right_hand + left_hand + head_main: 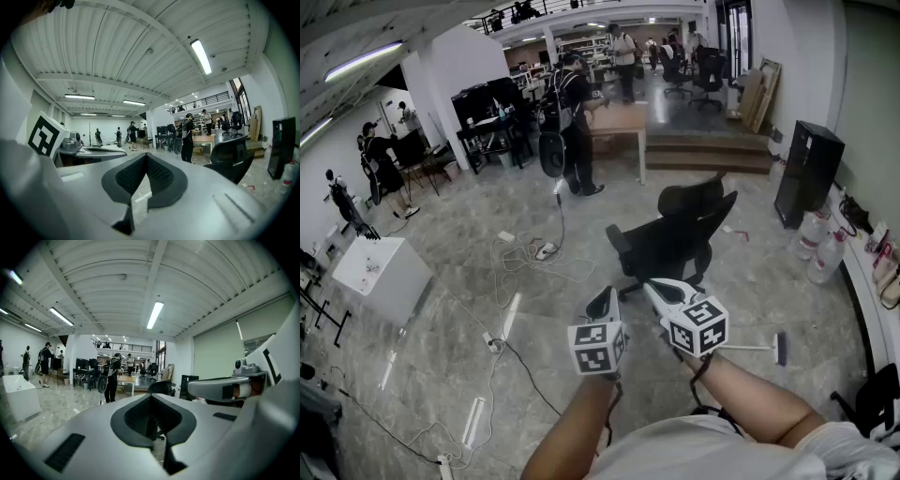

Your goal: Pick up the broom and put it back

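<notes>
Open workshop hall with a glossy grey stone-patterned floor (441, 281) under a ribbed white ceiling (117, 291).

Long fluorescent tube lights (154, 315) run along the ceiling, and a railed upper gallery (124, 347) crosses the far end between plain white walls (441, 70). A black mesh-backed office chair (675, 239) stands mid-floor, with loose white and black cables (525, 253) trailing to its left and a white cube-shaped pedestal (380, 272) further left. Beyond it a wooden-topped table with white legs (619, 120) stands by a low stepped platform (703, 155). A tall black cabinet (806, 169) and clear water bottles (820, 246) line the right wall. Several people stand about in the distance.
</notes>
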Demonstrator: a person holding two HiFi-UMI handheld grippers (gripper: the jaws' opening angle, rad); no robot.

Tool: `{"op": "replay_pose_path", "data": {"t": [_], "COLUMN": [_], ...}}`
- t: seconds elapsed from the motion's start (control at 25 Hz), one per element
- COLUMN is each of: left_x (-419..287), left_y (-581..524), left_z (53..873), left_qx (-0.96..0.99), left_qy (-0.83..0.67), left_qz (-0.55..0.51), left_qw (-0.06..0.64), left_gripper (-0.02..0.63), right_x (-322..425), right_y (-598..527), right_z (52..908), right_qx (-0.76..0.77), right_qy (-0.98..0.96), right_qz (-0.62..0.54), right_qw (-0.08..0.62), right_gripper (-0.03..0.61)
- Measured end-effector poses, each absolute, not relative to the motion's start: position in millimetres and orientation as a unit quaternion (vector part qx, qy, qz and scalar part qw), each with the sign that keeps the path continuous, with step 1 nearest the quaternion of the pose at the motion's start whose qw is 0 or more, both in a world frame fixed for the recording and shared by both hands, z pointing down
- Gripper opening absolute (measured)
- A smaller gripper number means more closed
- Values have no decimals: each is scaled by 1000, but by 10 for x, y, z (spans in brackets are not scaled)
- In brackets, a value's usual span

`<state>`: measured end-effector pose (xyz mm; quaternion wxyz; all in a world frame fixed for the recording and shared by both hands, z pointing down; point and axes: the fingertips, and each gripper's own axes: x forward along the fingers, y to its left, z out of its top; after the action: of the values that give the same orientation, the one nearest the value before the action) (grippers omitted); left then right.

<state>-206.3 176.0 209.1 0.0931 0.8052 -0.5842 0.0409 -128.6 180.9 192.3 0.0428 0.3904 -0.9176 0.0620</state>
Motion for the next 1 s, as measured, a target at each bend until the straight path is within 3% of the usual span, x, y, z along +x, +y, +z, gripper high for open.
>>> {"op": "replay_pose_path", "data": {"t": [0.6,1.0], "left_x": [-2056,-1678], "left_y": [1492,532], "left_z": [2270,2651], "left_qx": [797,786], "left_qy": [-593,-606], "left_qz": [46,62], "left_qw": [106,105], "left_gripper": [5,5], "right_x": [-1220,-965], "right_y": [1540,562], "right_z": [2118,2537], "right_qx": [389,335], "right_qy": [-917,-935], "right_qz": [77,104], "right_qw": [52,46], "right_gripper": [3,3]}}
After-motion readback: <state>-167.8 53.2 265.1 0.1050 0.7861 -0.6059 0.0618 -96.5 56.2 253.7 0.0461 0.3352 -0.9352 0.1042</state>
